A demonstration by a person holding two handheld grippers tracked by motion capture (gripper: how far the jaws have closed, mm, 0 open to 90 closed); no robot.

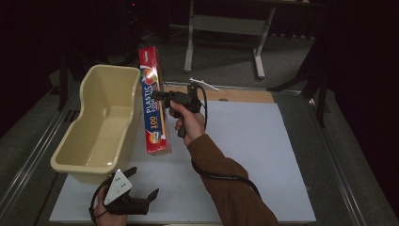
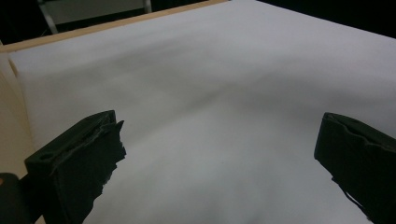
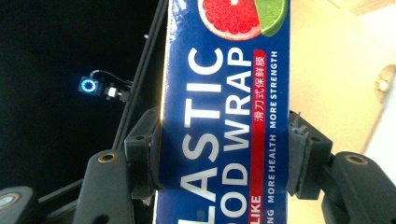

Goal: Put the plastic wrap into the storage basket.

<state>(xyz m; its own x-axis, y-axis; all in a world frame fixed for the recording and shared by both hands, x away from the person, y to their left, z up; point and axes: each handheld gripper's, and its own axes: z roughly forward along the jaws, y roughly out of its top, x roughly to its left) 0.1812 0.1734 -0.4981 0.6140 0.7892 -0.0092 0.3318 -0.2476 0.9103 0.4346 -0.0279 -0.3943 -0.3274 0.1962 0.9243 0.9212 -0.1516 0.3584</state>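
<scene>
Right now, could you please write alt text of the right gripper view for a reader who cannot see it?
A blue plastic wrap box, printed with white letters and a picture of cut citrus, is clamped between the two black jaws of the right claw. To its right is the cream-coloured wall of a plastic tub; to its left the room is dark, with a small blue ring light.

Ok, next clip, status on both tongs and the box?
Right tongs shut on plastic wrap box, beside beige tub. Left tongs open over white sheet. Nothing in the way.
</scene>
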